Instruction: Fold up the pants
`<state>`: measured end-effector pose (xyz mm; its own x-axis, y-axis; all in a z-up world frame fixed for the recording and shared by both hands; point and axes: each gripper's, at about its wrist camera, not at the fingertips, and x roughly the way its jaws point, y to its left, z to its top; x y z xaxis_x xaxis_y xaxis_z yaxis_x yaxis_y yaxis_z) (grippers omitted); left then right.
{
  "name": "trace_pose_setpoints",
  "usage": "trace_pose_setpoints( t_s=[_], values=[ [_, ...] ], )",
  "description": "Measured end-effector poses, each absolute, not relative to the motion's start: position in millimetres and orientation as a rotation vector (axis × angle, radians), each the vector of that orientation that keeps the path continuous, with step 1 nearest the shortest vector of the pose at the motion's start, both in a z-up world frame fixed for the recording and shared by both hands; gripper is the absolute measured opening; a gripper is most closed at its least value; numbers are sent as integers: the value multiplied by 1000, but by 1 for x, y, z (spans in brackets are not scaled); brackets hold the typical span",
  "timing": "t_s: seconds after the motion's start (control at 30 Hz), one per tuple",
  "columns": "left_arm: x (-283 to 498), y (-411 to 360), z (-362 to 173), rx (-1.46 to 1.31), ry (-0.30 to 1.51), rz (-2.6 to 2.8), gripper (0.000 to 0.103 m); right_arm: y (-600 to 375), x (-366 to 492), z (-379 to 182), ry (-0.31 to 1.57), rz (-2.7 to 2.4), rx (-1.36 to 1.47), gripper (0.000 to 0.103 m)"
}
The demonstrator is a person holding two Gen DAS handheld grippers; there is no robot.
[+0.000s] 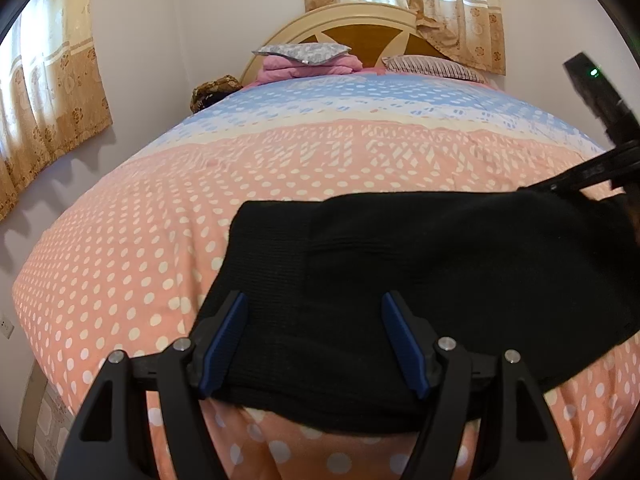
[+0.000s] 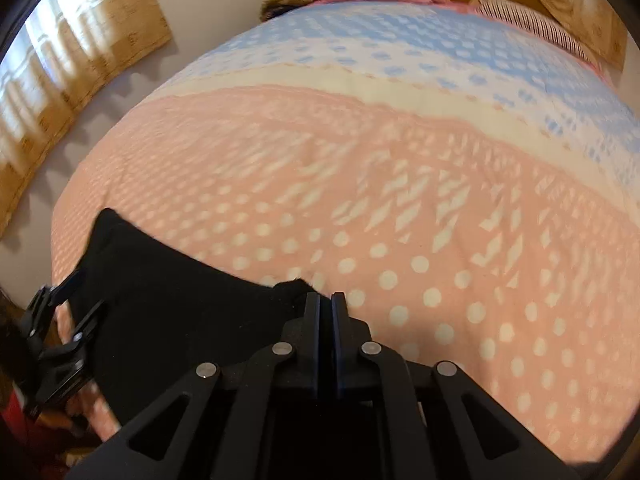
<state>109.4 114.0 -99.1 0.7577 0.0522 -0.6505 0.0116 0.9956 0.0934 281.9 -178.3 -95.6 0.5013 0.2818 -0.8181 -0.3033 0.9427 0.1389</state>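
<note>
Black pants (image 1: 420, 264) lie folded into a broad slab at the near edge of the bed. My left gripper (image 1: 315, 300) stands open over the slab's near left part, its blue pads (image 1: 224, 344) wide apart with cloth below them. In the left wrist view my right gripper (image 1: 532, 190) reaches in from the right to the pants' far right edge. In the right wrist view my right gripper (image 2: 326, 300) is shut at that edge, and a tuft of the pants (image 2: 294, 286) bunches up against its tips. The left gripper (image 2: 60, 320) shows at the far left there.
The bed cover (image 1: 200, 208) is pink with white dots, turning blue towards the headboard (image 1: 360, 24). Pillows and folded pink bedding (image 1: 308, 60) lie at the head. Curtains (image 1: 44, 100) hang on the left wall and behind the headboard.
</note>
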Motion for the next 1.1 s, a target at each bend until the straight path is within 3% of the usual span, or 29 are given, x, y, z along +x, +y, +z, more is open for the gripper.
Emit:
trace_pose_setpoints(
  t_s=[0.23, 0.33, 0.47, 0.53, 0.57, 0.6, 0.63, 0.83, 0.93, 0.97, 1.0, 1.07, 1.1],
  values=[
    [108, 114, -99, 90, 704, 25, 73, -177, 291, -94, 903, 328, 7, 0],
    [107, 114, -99, 88, 706, 29, 73, -219, 271, -59, 788, 269, 185, 4],
    [109, 113, -98, 83, 718, 45, 73, -287, 242, -21, 690, 76, 187, 5],
    [110, 112, -98, 85, 721, 51, 73, -336, 233, -14, 681, -85, 202, 24],
    [110, 112, -98, 87, 722, 54, 74, -370, 232, -14, 710, -201, 236, 58],
    [111, 112, -98, 87, 722, 57, 74, -397, 233, -17, 735, -271, 276, 82],
    [111, 112, -98, 87, 724, 60, 74, -418, 233, -20, 745, -315, 312, 82],
    [113, 112, -98, 93, 735, 72, 74, -482, 264, -58, 907, -472, 365, 82],
    [113, 112, -98, 91, 740, 75, 74, -487, 270, -76, 979, -516, 329, 76],
    [113, 112, -99, 92, 741, 78, 75, -486, 268, -72, 971, -530, 320, 54],
    [113, 112, -99, 94, 742, 81, 75, -488, 265, -68, 965, -528, 323, 25],
    [113, 111, -99, 94, 743, 85, 75, -500, 250, -64, 949, -493, 377, 6],
    [113, 111, -99, 95, 743, 86, 75, -506, 241, -60, 934, -477, 416, 5]
  ],
)
